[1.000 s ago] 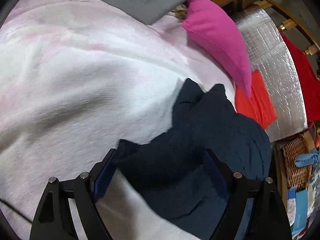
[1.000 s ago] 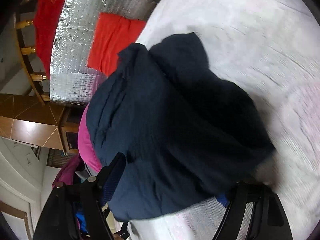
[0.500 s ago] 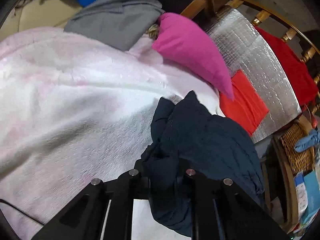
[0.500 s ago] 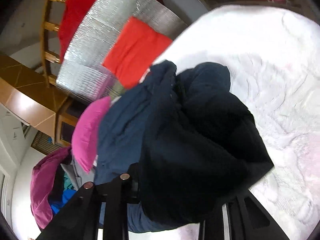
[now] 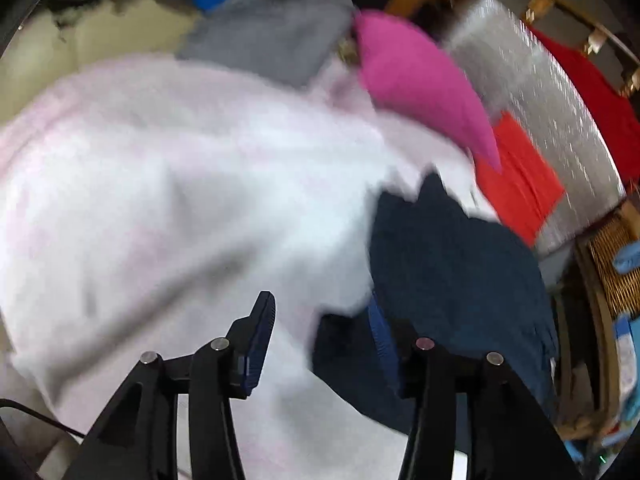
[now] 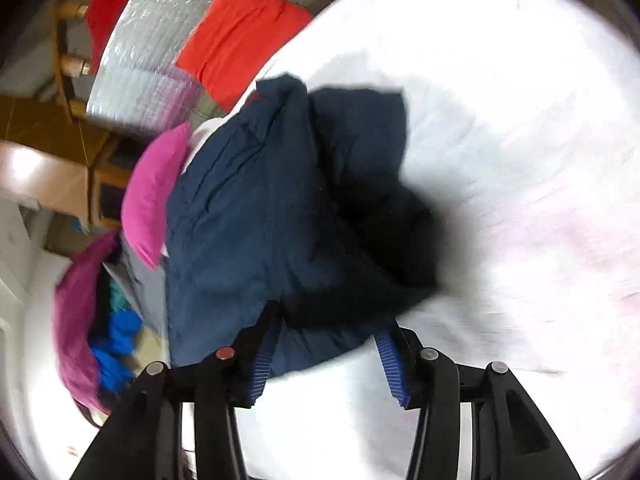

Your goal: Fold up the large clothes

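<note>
Both sets of jaws opening and gripping nothing — left gripper (image 5: 320, 340) over the white blanket (image 5: 160, 200), navy garment (image 5: 452, 264) bunched just right of it, right gripper (image 6: 326, 354) at that heap's (image 6: 248, 216) near edge — beside the pink pillow (image 5: 420, 80).

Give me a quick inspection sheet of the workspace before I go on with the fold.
Surface: white fluffy blanket, rumpled.
Job's things: navy garment, bunched in a heap, not flat.
Clutter: pink cushion, grey garment, orange cloth on silver quilted cover.
Grippers: left claw opening, nothing clamped; right claw opening at the garment's edge.
Cables: thin dark cable.
Surroundings: wicker basket, wooden frame.
</note>
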Available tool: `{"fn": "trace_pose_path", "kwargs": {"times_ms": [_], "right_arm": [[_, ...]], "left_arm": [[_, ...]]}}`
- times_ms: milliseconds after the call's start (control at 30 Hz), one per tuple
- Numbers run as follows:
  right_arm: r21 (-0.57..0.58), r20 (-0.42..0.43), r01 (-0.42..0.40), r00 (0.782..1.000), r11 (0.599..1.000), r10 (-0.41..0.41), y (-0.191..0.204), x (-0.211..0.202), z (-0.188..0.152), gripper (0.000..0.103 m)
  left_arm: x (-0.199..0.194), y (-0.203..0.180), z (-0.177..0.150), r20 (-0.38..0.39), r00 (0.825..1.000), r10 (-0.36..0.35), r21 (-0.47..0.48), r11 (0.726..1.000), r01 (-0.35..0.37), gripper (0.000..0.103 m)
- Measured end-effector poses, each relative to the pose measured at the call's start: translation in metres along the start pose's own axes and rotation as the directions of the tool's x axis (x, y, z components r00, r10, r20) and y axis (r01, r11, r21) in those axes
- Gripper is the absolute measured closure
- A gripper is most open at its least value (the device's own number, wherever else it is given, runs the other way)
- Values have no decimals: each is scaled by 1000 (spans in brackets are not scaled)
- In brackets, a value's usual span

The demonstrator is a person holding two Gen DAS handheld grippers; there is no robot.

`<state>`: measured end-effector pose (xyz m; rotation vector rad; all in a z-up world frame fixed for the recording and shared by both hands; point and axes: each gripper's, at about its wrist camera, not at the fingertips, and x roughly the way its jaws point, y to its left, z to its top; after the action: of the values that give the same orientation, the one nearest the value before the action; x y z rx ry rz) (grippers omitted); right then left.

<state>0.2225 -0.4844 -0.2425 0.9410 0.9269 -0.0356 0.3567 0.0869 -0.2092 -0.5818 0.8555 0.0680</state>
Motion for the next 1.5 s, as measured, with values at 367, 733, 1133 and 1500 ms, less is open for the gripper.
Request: {"fn": "trace_pose_path", "kwargs": {"times_ms": [367,733,1133,1500], "right_arm": [[-149,300,12,953,989,34,46,0,47,40],[-188,233,211,958,959,-165,84,102,129,16],[-116,268,299,928,947,-260,76,166,168,18],[-431,331,151,944,890,1,183,104,110,48]], "left_arm": [[61,-48,35,2,995,-103,33,994,103,33],[116,-74,29,-113,994,-8,85,996,18,33],[122,-92,33,32,995,94,185,978,-98,31],[79,-107,35,185,978,92,221,966,-133,31]]}}
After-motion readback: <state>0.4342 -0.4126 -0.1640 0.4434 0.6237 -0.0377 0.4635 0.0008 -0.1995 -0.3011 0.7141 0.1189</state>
